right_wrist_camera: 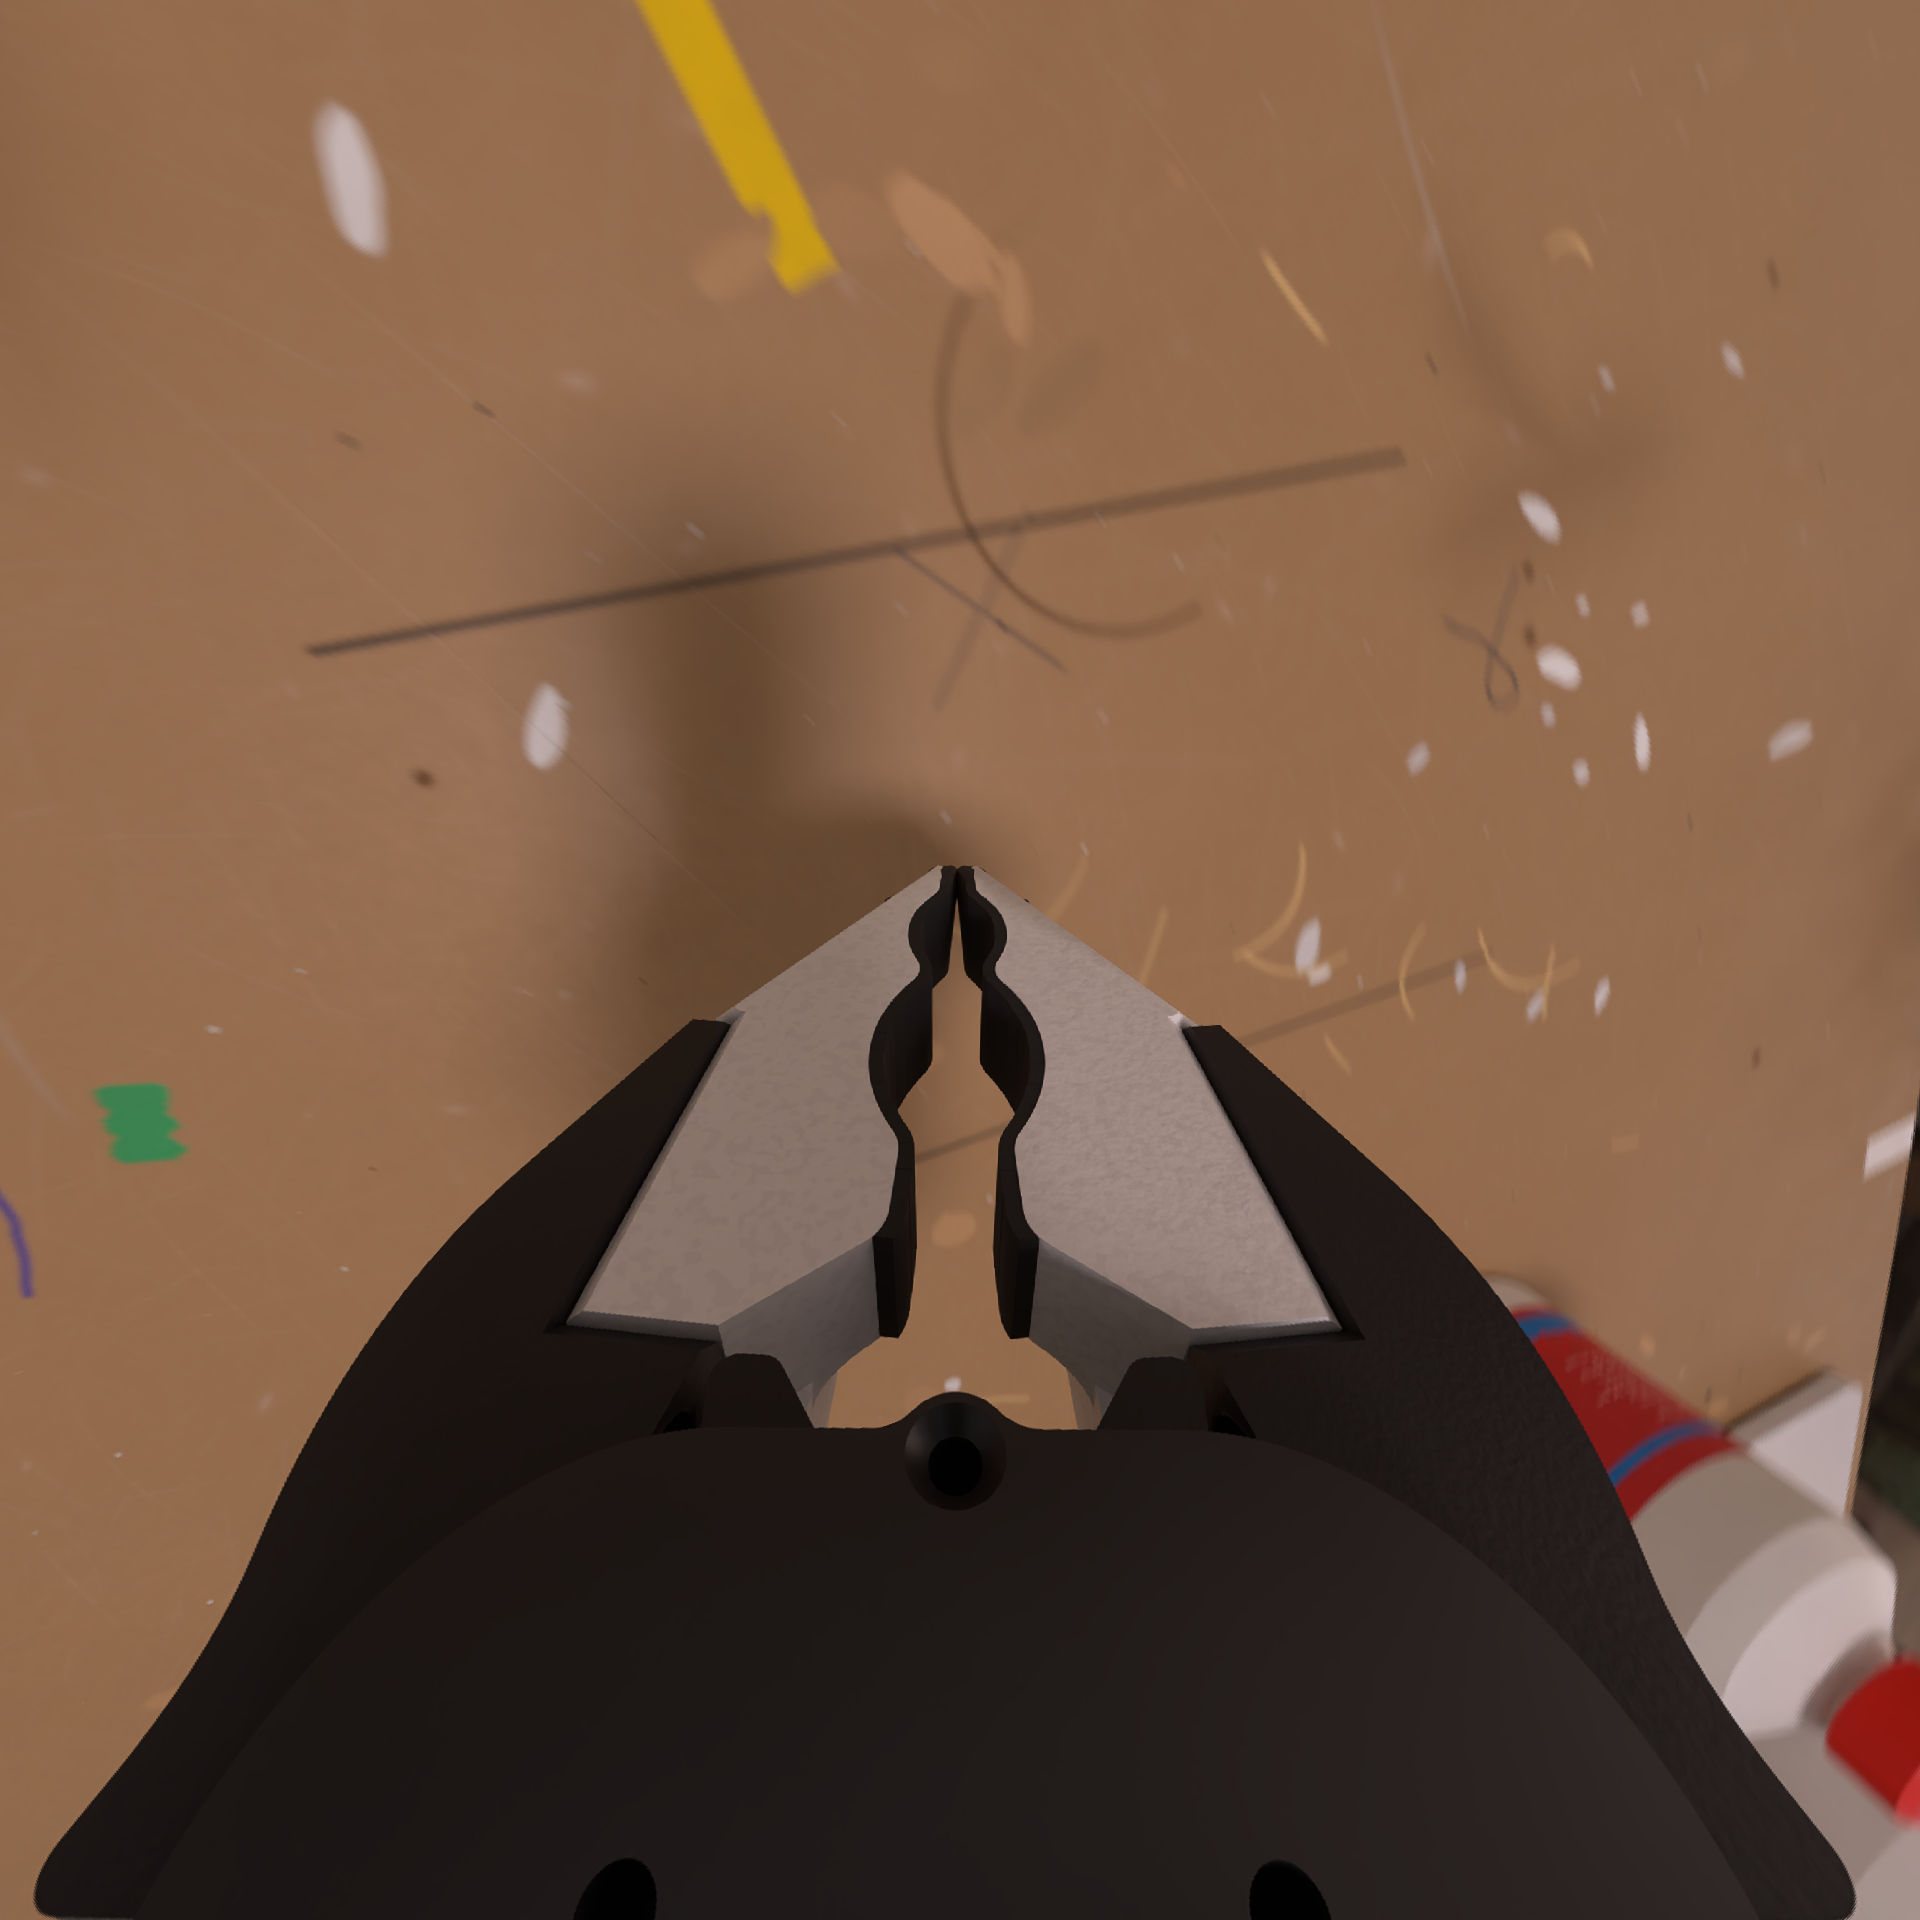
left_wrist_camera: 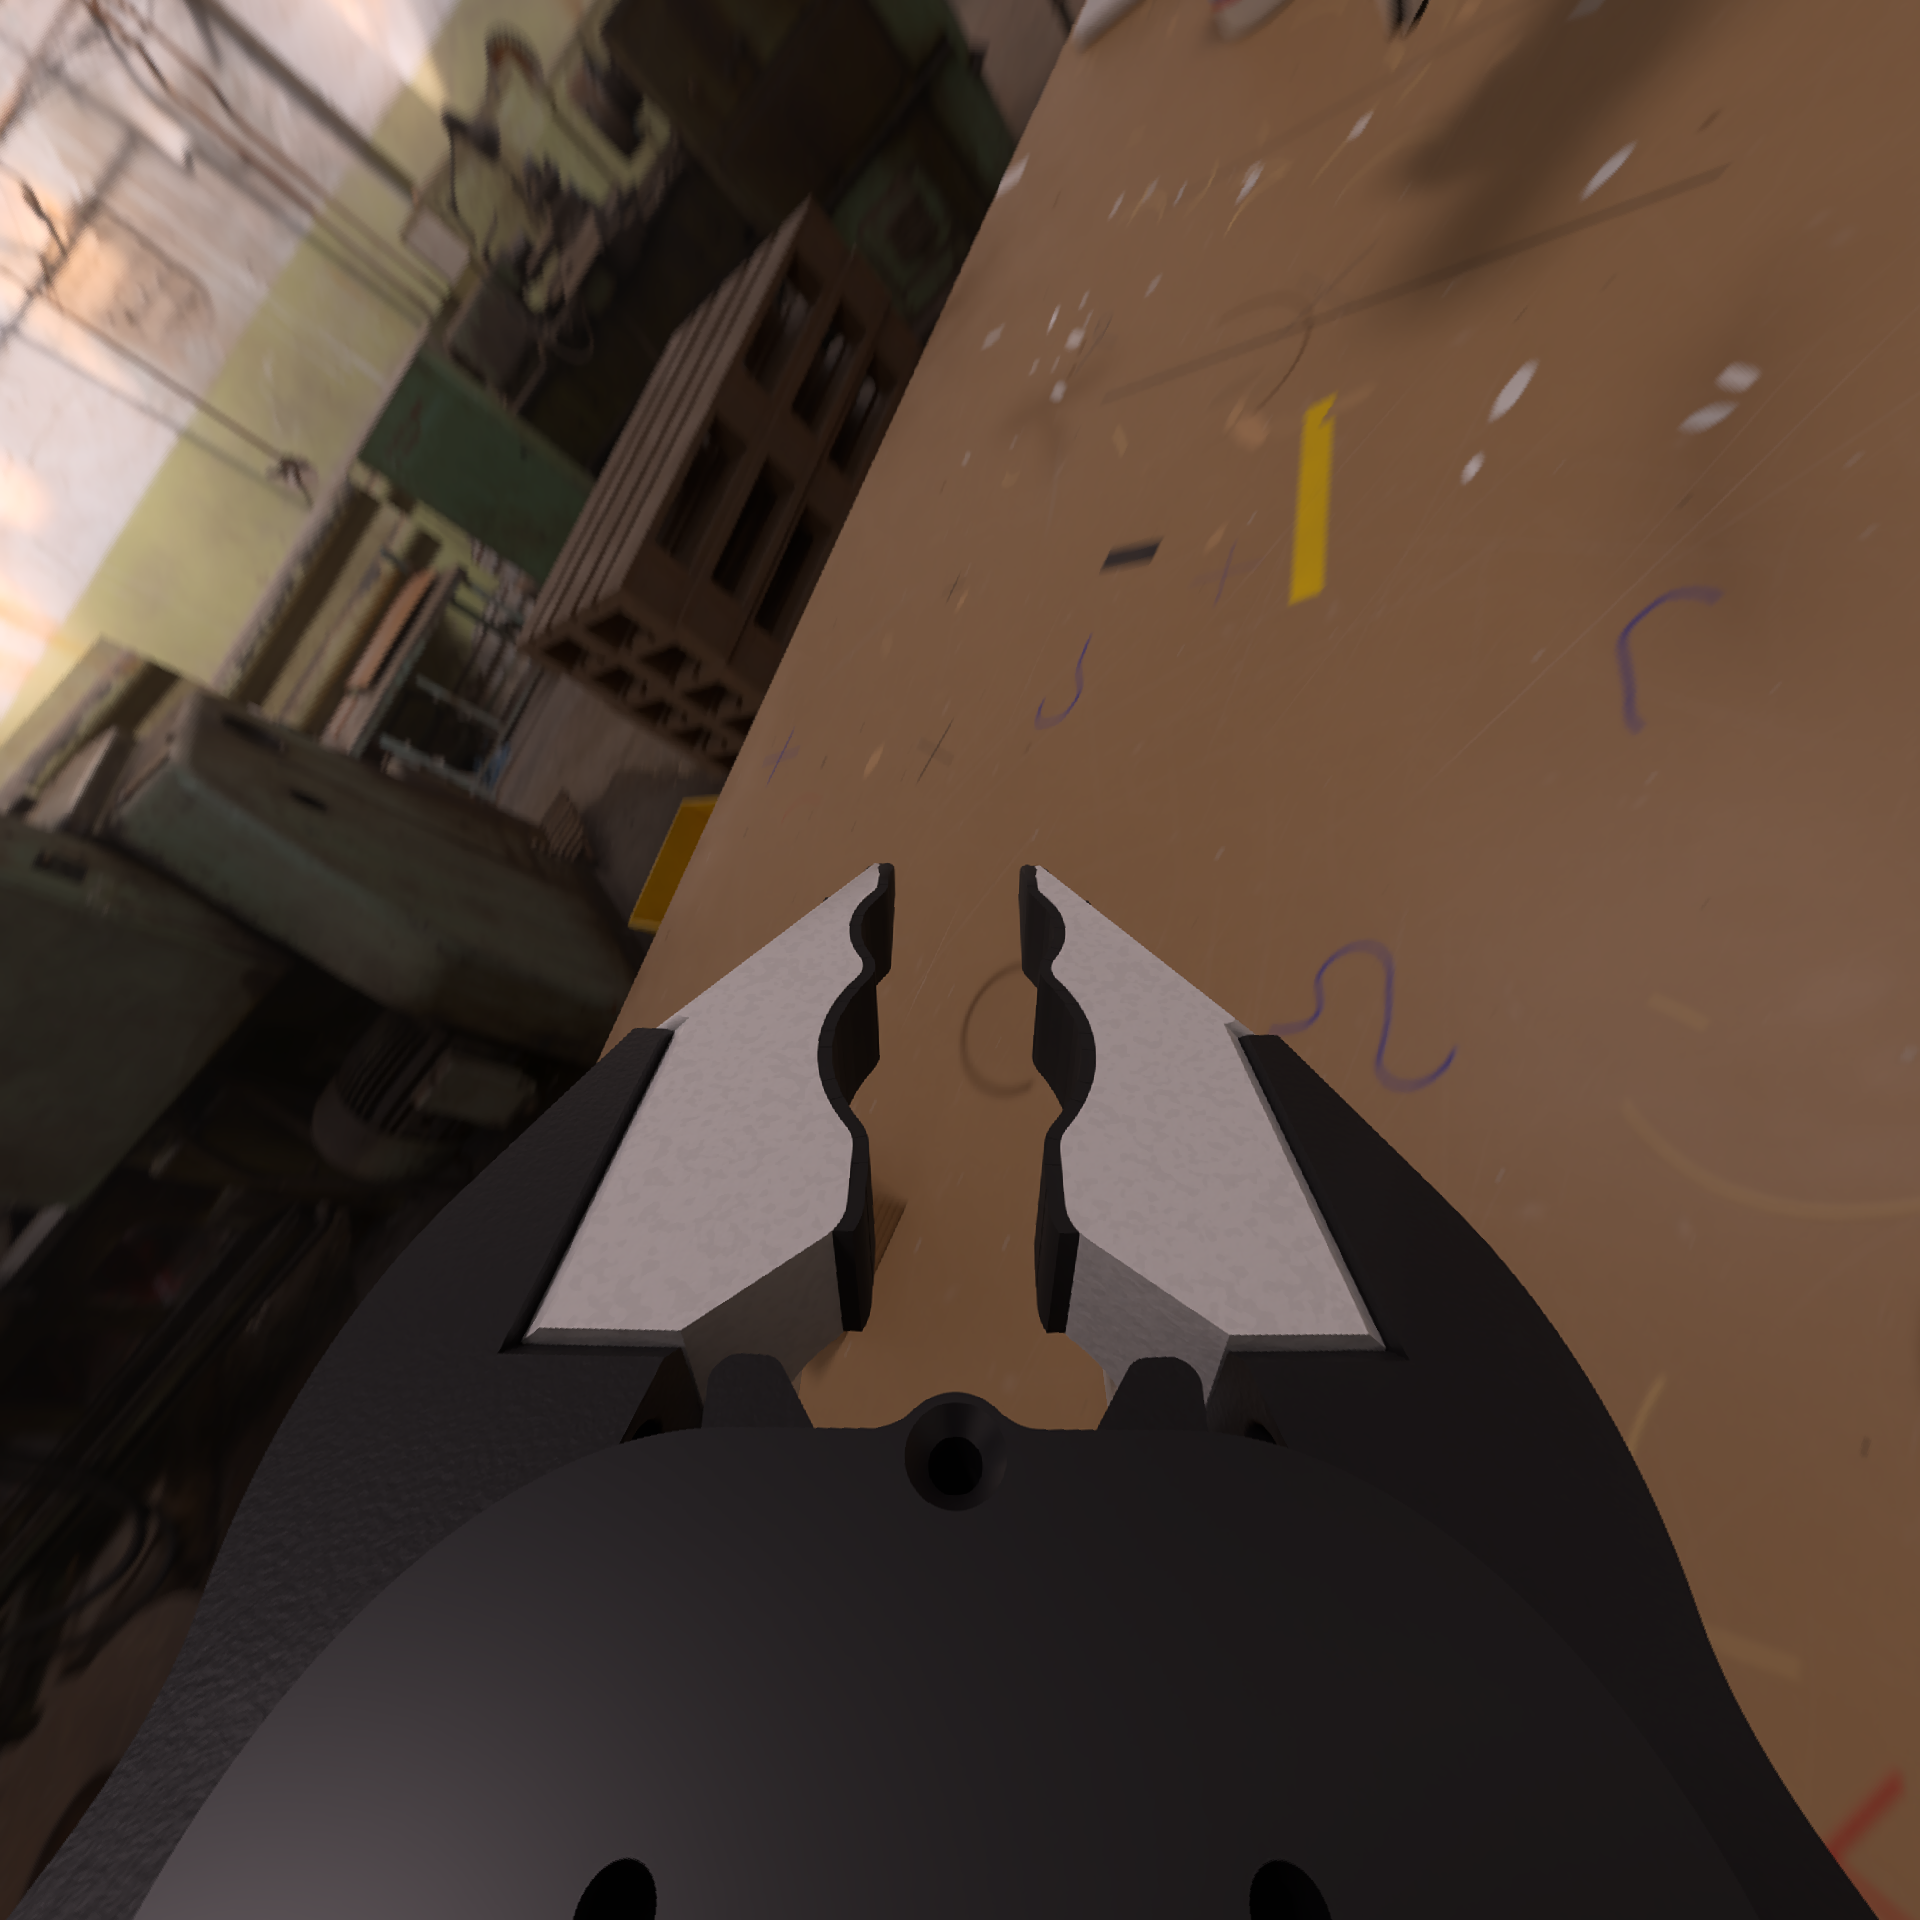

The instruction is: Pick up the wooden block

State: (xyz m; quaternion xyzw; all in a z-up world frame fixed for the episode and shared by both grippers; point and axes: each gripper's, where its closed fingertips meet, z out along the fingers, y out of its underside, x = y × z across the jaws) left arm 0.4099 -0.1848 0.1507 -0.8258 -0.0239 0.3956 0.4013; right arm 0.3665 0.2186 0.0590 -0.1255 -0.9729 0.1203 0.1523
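Observation:
In the left wrist view my left gripper is open with nothing between its tips, and it hovers over the brown tabletop close to the table's left edge. A small sliver of wood-grained surface shows in the gap beside the base of the left finger; it may be the wooden block, and the finger hides the rest of it. In the right wrist view my right gripper is shut with the tips touching and nothing held, pointing down at bare tabletop. No block shows in that view.
A red, white and grey object lies at the table's edge, lower right in the right wrist view. Yellow tape strips, a green mark and paint flecks are flat on the table. Workshop machinery stands beyond the table's left edge.

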